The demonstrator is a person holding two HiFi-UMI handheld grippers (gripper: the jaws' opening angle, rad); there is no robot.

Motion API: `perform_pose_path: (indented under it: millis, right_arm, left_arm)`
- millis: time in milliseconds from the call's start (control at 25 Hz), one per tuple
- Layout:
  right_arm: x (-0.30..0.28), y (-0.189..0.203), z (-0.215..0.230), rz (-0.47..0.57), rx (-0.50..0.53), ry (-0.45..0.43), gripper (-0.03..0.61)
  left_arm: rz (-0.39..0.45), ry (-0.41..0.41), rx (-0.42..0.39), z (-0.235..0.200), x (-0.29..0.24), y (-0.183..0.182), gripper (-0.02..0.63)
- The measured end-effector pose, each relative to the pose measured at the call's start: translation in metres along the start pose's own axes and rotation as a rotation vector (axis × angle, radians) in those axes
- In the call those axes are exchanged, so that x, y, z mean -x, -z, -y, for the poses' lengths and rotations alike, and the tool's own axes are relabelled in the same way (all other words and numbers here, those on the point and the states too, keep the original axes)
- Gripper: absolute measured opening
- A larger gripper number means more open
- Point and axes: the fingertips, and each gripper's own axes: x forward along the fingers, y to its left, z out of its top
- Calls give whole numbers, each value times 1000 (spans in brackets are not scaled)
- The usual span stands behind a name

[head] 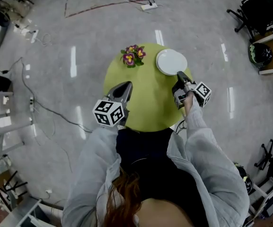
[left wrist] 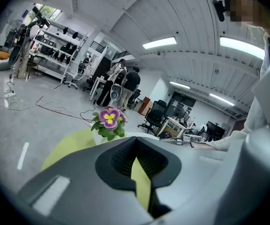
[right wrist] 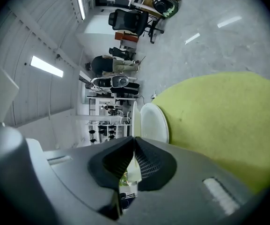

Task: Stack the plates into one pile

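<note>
Right tool (head: 180, 75) is clamped on the near rim of the white plate (head: 170, 60), at the far right of the round green table (head: 145, 110). Left tool (head: 126, 86) is closed and empty over the table's left side, well apart from the plate. Flower pot (head: 133, 56) sits just left of the plate, not touching. Cables (head: 46, 109) lie on the floor nearby.

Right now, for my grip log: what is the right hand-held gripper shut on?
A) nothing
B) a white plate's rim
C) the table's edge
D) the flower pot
B: the right hand-held gripper pinches the white plate by its rim.
</note>
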Motion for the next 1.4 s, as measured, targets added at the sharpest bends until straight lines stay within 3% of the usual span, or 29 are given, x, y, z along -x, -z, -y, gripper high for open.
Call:
perform_pose_path:
  millis: [160, 440, 1000, 1400]
  right_arm:
    - [-12, -1, 7, -19, -9, 17, 17]
    - [-17, -5, 28, 9, -33, 120, 22]
    - [-32, -8, 7, 6, -131, 102, 351]
    - [-54, -13, -3, 36, -131, 282, 535]
  left_arm:
    - [-7, -13, 12, 3, -8, 2, 11]
    - [-27, -23, 17, 6, -14, 10, 11]
    - [-32, -30, 23, 8, -3, 17, 11]
    - [-33, -39, 17, 5, 15, 16, 11]
